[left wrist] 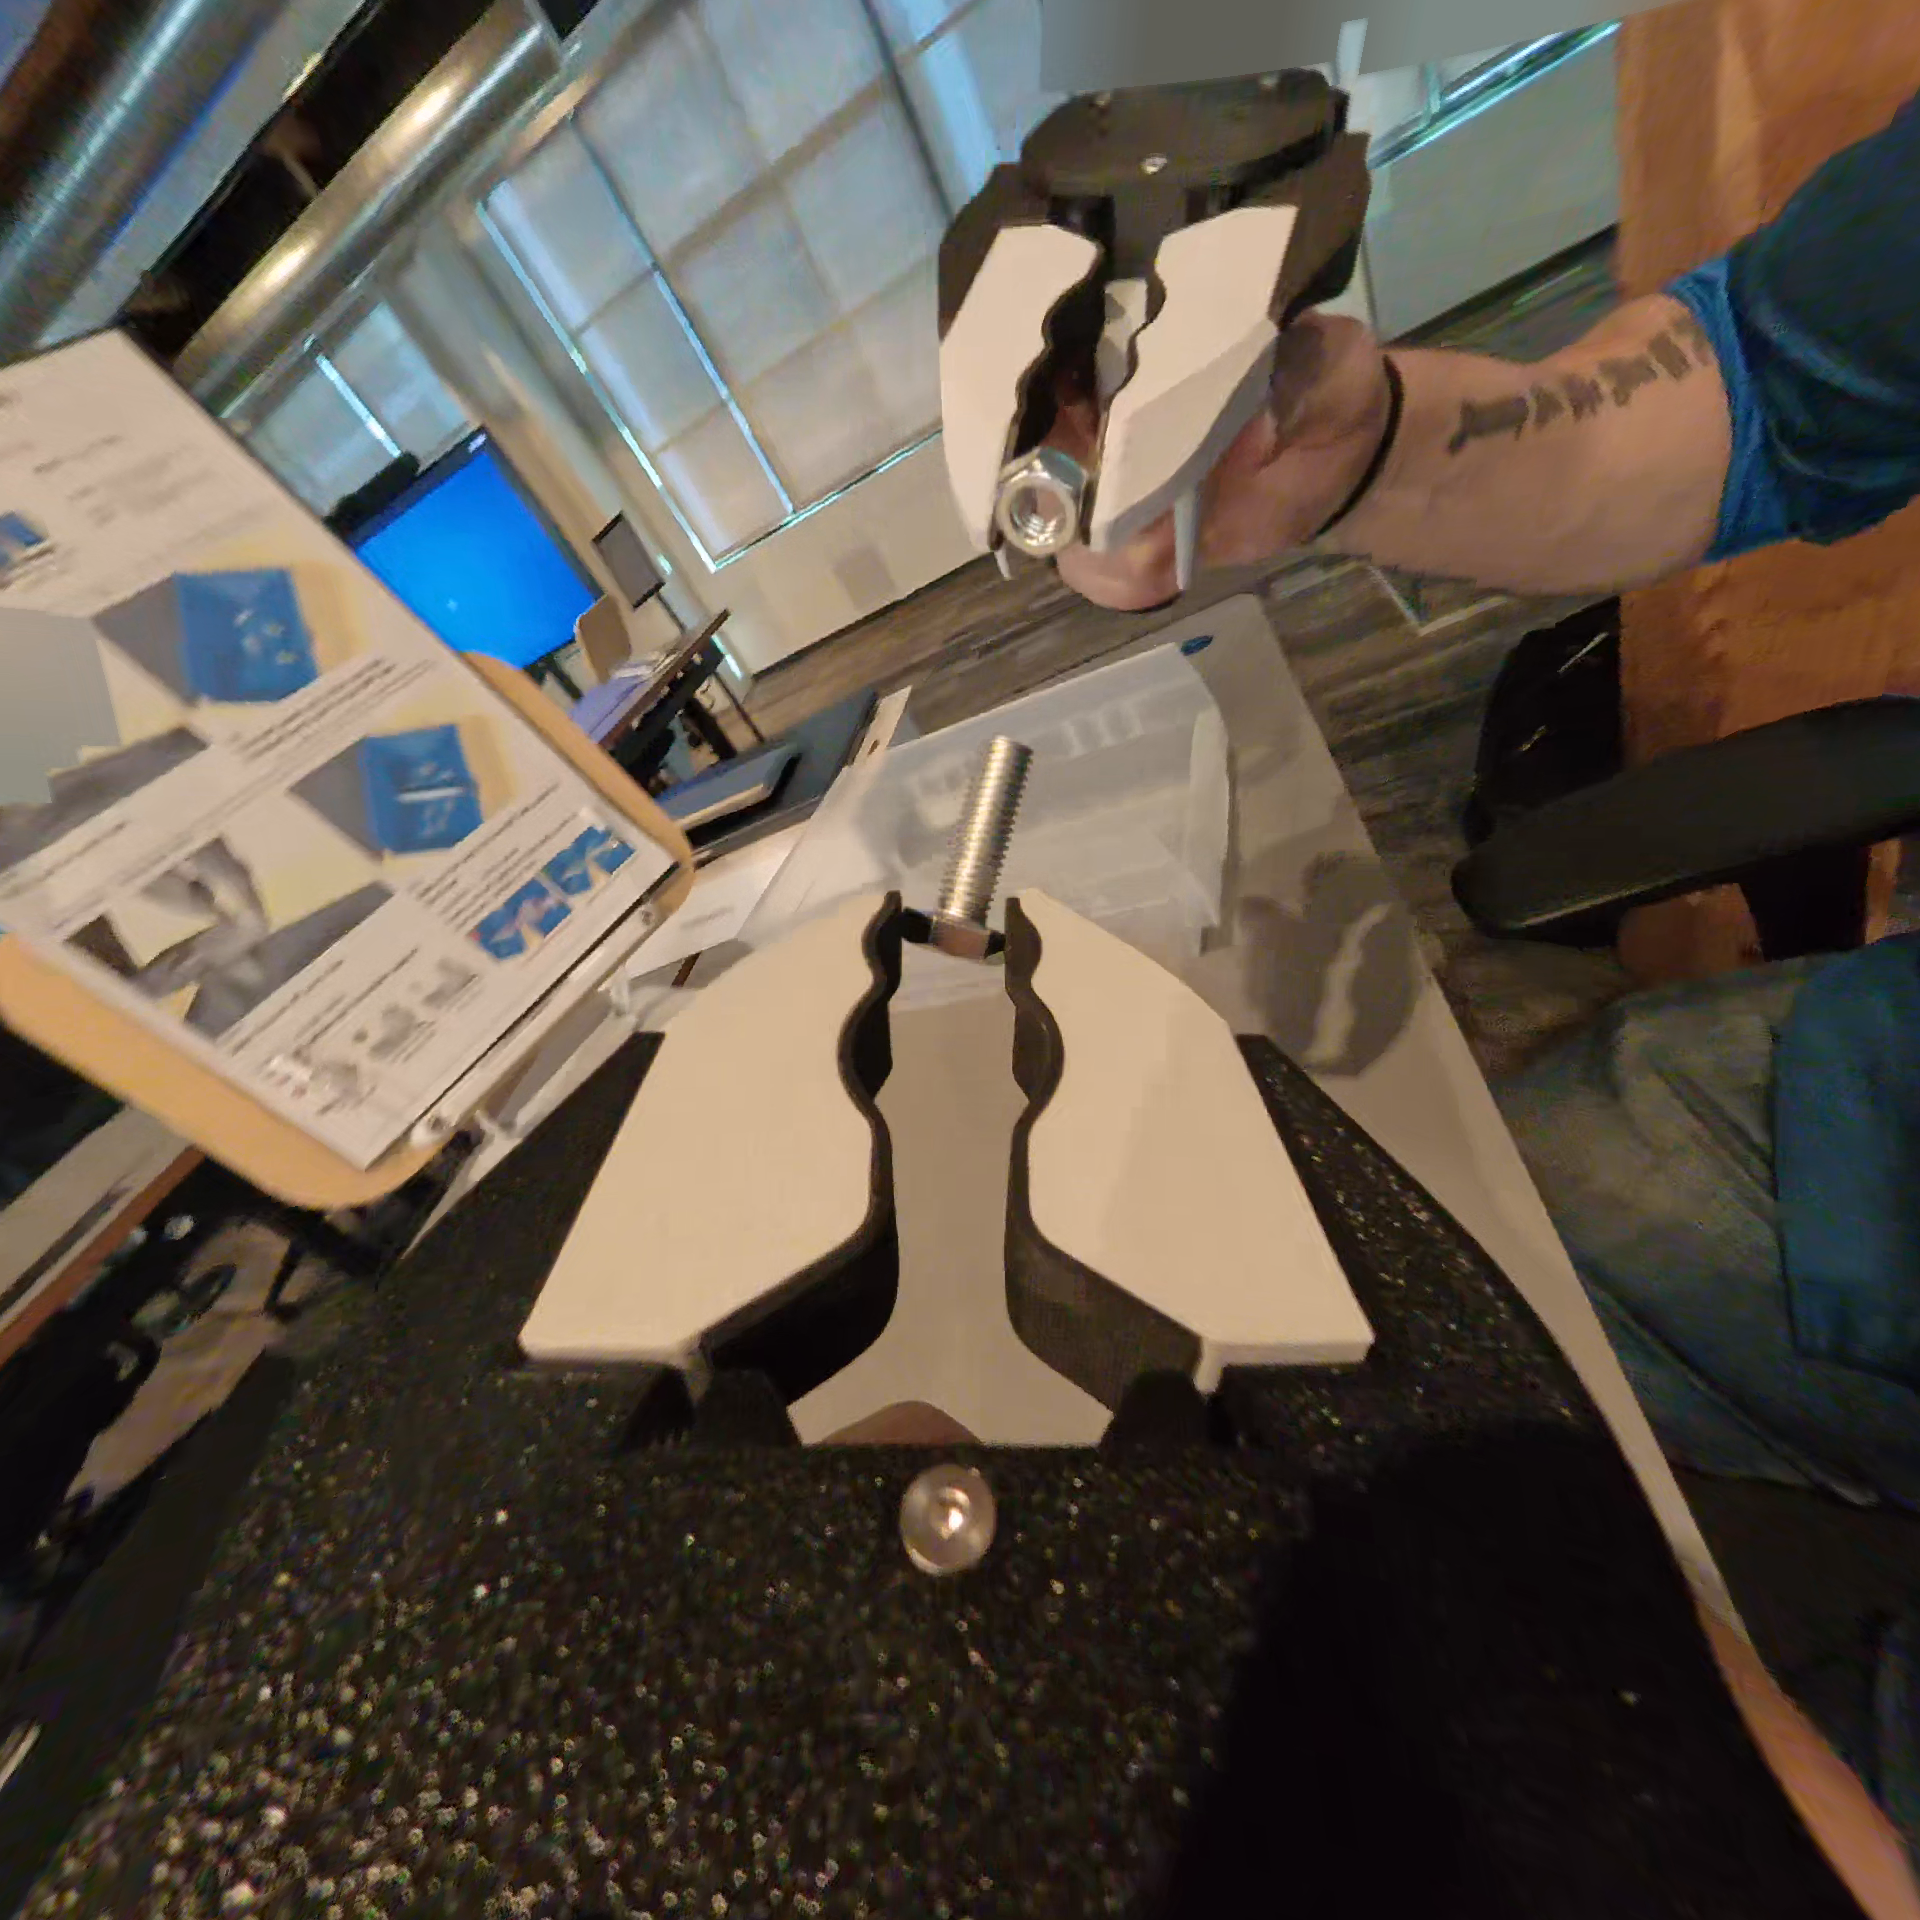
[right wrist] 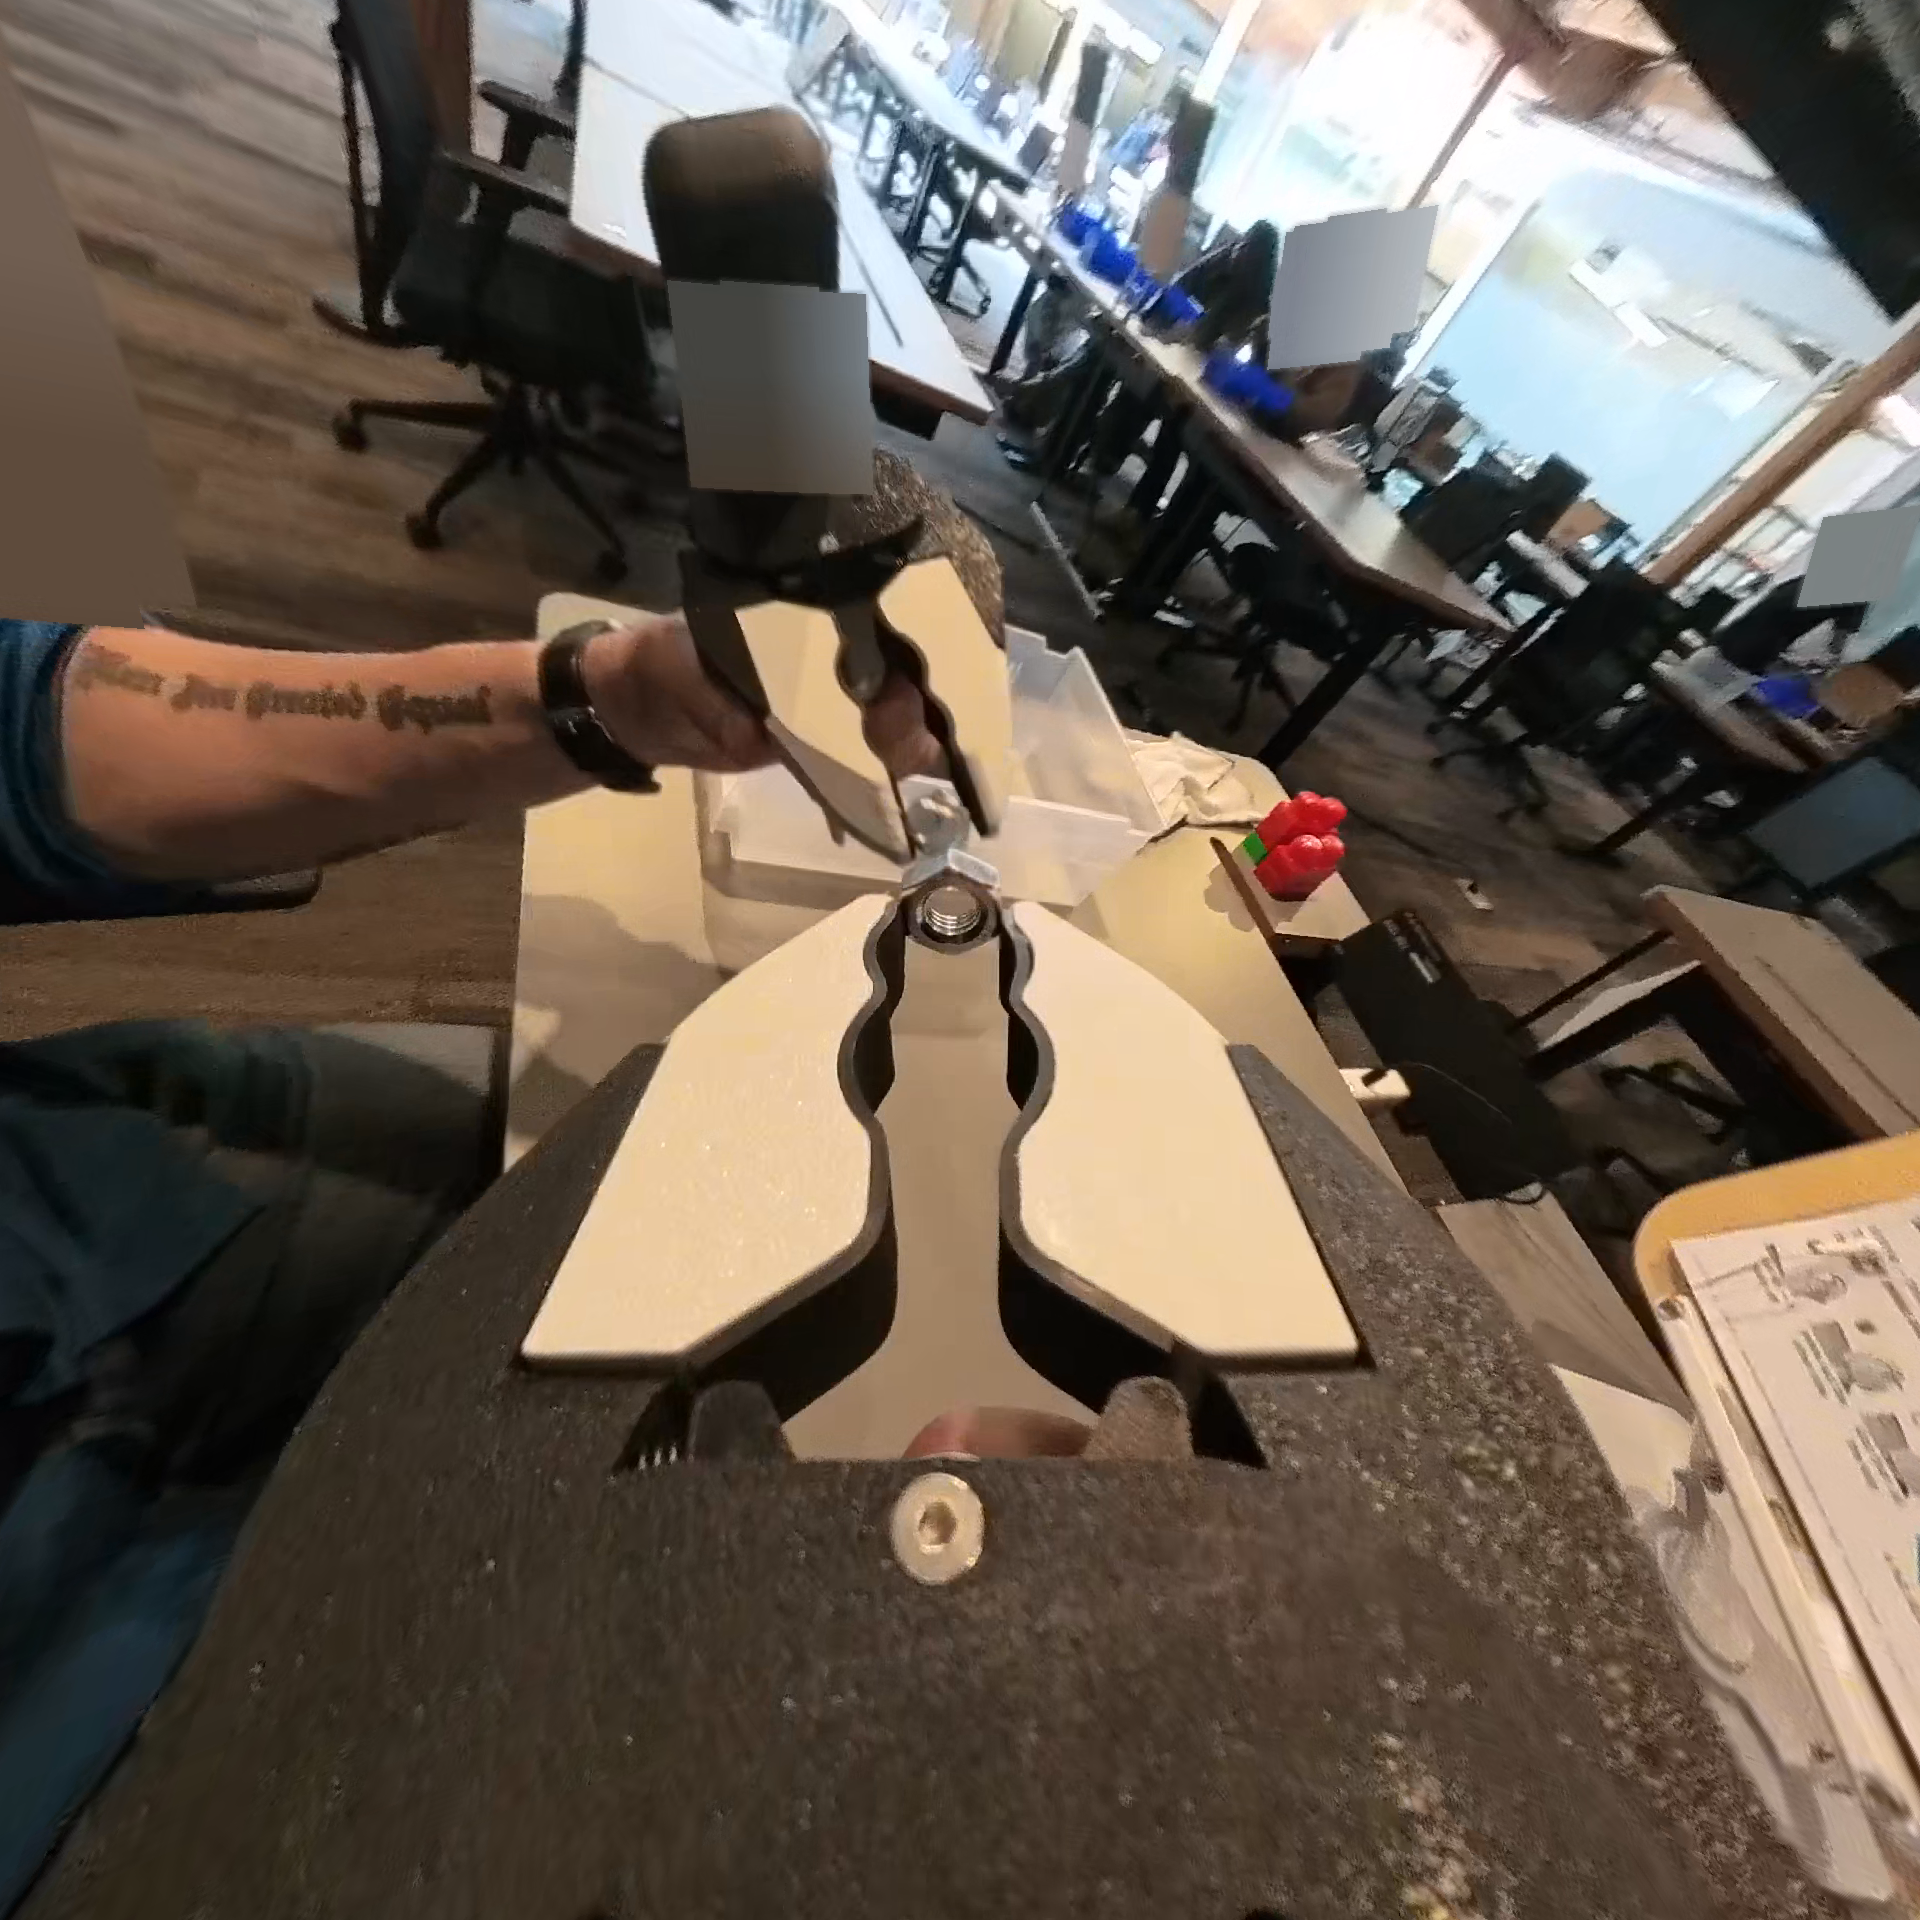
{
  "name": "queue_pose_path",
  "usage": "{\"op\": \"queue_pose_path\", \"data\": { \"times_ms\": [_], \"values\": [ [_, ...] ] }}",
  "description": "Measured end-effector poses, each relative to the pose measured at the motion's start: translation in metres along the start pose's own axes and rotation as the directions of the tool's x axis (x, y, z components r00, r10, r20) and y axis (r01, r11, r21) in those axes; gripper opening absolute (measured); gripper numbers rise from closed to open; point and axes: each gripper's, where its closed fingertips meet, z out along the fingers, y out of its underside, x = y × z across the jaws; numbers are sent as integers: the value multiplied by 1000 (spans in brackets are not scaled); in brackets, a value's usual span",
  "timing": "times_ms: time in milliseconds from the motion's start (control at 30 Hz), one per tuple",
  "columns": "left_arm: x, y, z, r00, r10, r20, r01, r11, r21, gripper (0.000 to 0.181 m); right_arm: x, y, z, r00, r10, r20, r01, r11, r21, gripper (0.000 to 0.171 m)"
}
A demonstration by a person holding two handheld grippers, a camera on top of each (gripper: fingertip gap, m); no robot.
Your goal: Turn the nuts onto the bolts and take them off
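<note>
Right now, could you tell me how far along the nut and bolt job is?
Done: both parts are picked up. The left gripper pinches the bolt by its head, thread pointing out. The right gripper pinches the nut. In hand: lining them up; the left view shows a clear gap between nut and bolt tip, so no thread is engaged. Left: bring them together, turn the nut on, then take it off.

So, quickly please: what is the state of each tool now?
Left tool: closed on the bolt head.
Right tool: closed on the nut.
</note>
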Motion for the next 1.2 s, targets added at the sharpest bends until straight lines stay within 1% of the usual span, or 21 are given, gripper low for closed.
{"op": "queue_pose_path", "data": {
  "times_ms": [100,167,333,400,500,667,933,1100,1200],
  "values": [
    [10,3,32,999,9,-50,-8,1000,11,18,-9,9,-14,998,5,-67,-3,999,32,16],
    [16,7,48,997,11,-81,-10,1000,13,18,-11,19,-22,995,37,-97,-34,999,37,17],
    [23,23,72,987,-24,-160,26,1000,7,18,-7,48,-30,977,157,-143,-150,987,58,16],
    [27,28,73,981,-40,-192,44,999,18,18,-8,56,-29,970,184,-157,-177,982,61,17],
    [32,32,70,971,-57,-234,69,997,47,18,-12,65,-26,970,160,-182,-156,987,40,16],
    [34,52,71,967,-83,-243,85,996,-1,17,-15,77,-15,975,124,-186,-128,992,-12,16],
    [29,71,73,977,-64,-204,50,996,-73,17,-13,107,11,981,79,-175,-109,979,-170,17],
    [25,83,66,984,-26,-174,2,990,-139,17,-11,121,25,987,71,-146,-107,961,-255,17],
    [24,94,62,988,5,-157,-37,979,-202,17,-9,131,36,992,55,-117,-89,947,-309,17]
  ]
}}
